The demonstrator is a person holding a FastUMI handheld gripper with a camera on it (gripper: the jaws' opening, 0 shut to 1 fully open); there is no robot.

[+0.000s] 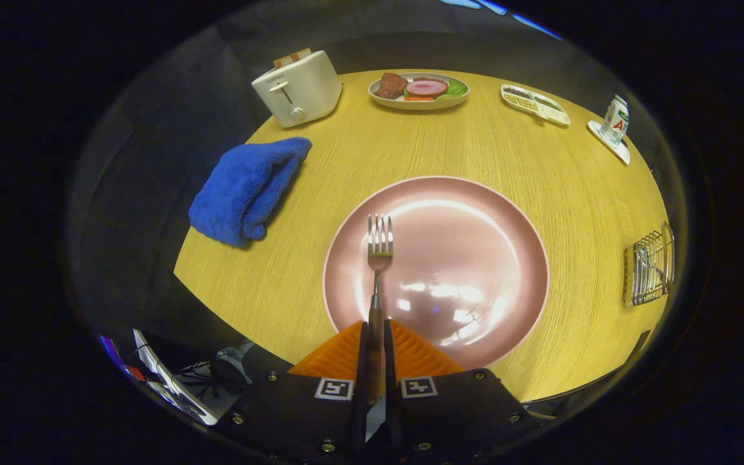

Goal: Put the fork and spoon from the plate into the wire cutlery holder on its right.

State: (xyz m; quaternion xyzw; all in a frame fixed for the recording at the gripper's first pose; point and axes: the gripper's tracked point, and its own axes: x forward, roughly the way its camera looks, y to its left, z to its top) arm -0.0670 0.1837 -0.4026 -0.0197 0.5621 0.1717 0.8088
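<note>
The tool (pixel 375 342) grips the fork (pixel 379 258) by its handle, both fingers tight on it. The fork points ahead over the pink plate (pixel 475 213). The wire cutlery holder (pixel 651 266) stands to the right of the plate on the worktop (pixel 359 161). A blue towel (pixel 246 188) lies left. Beyond are a toaster (pixel 298 88), a food plate (pixel 418 90), a snack tray (pixel 535 103) and a carton (pixel 615 121).

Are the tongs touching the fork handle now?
Touching. In the gripper view the fork handle runs back between the two fingers of the tongs, which press on it from both sides with no gap.
</note>
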